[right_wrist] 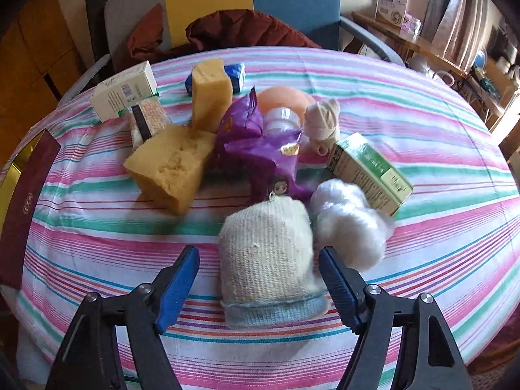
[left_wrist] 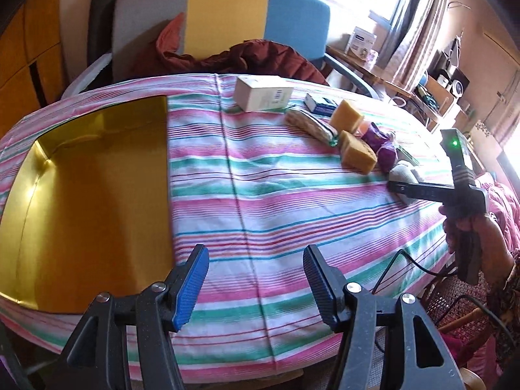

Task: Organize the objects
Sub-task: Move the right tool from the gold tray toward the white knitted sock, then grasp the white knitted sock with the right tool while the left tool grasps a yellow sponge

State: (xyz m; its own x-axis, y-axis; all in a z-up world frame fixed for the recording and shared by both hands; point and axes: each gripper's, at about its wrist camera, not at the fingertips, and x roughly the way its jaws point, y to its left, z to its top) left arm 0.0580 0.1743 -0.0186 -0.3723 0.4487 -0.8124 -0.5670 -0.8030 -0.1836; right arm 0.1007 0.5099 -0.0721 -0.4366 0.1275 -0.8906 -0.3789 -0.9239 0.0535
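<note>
Left wrist view shows your striped tablecloth (left_wrist: 292,195) filling most of the scene, with a gold-lined box (left_wrist: 94,195) lying open on its left part; the box's near and left edges run out of sight. Your left gripper (left_wrist: 256,289) hangs above bare cloth just right of the box, its jaws spread wide, holding and touching nothing. At the right edge your right hand (left_wrist: 468,230) grips the other tool, partly cut off by the frame.

Right wrist view shows the pile of objects in the middle of the cloth. Your right gripper (right_wrist: 260,289) is spread wide around a cream knitted sock (right_wrist: 266,260) with a pale blue cuff; the sock sits between the jaws, and whether the right pad touches it is hard to tell. Just right of it lies a white cotton ball (right_wrist: 351,221). Behind are two yellow sponges (right_wrist: 172,169), a crumpled purple wrapper (right_wrist: 256,149), and a green carton (right_wrist: 370,172). Smaller items behind the wrapper are partly hidden.
</note>
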